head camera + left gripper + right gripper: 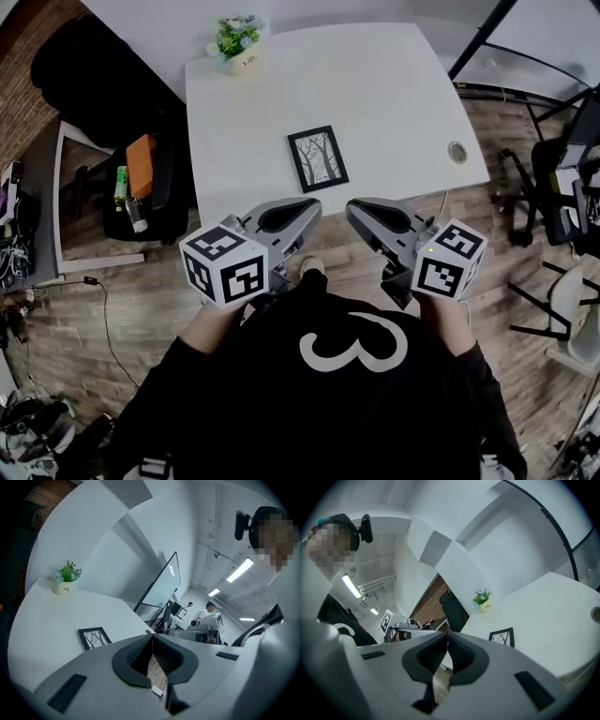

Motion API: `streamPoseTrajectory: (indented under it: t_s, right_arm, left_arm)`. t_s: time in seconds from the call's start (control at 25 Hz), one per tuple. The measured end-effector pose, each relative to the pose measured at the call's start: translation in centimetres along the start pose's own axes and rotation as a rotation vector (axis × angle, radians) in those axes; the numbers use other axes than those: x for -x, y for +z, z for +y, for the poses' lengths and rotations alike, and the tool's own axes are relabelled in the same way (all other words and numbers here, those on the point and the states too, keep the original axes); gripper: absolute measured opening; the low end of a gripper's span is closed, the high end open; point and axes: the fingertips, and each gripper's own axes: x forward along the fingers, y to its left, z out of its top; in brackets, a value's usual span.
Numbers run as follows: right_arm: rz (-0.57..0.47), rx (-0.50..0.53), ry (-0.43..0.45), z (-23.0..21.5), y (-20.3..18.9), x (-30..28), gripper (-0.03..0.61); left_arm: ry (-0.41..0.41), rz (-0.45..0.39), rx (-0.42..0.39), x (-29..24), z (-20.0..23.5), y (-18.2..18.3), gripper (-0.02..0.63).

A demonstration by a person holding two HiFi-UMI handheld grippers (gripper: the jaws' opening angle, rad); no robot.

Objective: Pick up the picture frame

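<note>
The picture frame (317, 157) is small and black-rimmed, with a drawing of bare trees, and lies flat on the white table (394, 84) near its front edge. It also shows in the left gripper view as the picture frame (94, 638) and in the right gripper view as the picture frame (503, 637). My left gripper (314, 204) hovers just short of the table's front edge, below and slightly left of the frame, shut and empty (152, 637). My right gripper (352, 208) sits beside it to the right, also shut with nothing held (447, 634). Neither touches the frame.
A small potted plant (236, 42) stands at the table's far left corner, and a round cable grommet (457, 152) is near its right edge. A black chair (94, 75) and a shelf holding an orange item (141, 164) are to the left; office chairs (562, 187) stand to the right. People (206, 609) are far off.
</note>
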Motion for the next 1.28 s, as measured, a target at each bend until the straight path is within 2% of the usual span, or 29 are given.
streamPoseTrajectory:
  t_s: [0.28, 0.52, 0.88, 1.16, 1.28]
  right_arm:
    - [0.020, -0.093, -0.062, -5.2, 1.7, -4.9, 0.025]
    - [0.029, -0.109, -0.092, -6.1, 1.3, -5.3, 0.025]
    - [0.091, -0.080, -0.139, -9.0, 1.4, -5.2, 0.025]
    - [0.168, -0.108, -0.105, -12.1, 0.8, -6.6, 0.026]
    - [0.201, -0.082, -0.091, -13.7, 0.6, -7.5, 0.026]
  left_arm:
    - [-0.039, 0.054, 0.076, -1.7, 6.3, 1.1, 0.017]
    - [-0.054, 0.080, 0.104, -1.7, 8.2, 0.5, 0.017]
    - [0.014, 0.088, 0.129, -2.3, 10.3, -0.4, 0.017]
    - [0.097, 0.082, 0.192, -3.7, 12.4, -0.4, 0.018]
    - [0.149, 0.090, 0.202, -4.4, 13.8, -0.7, 0.018]
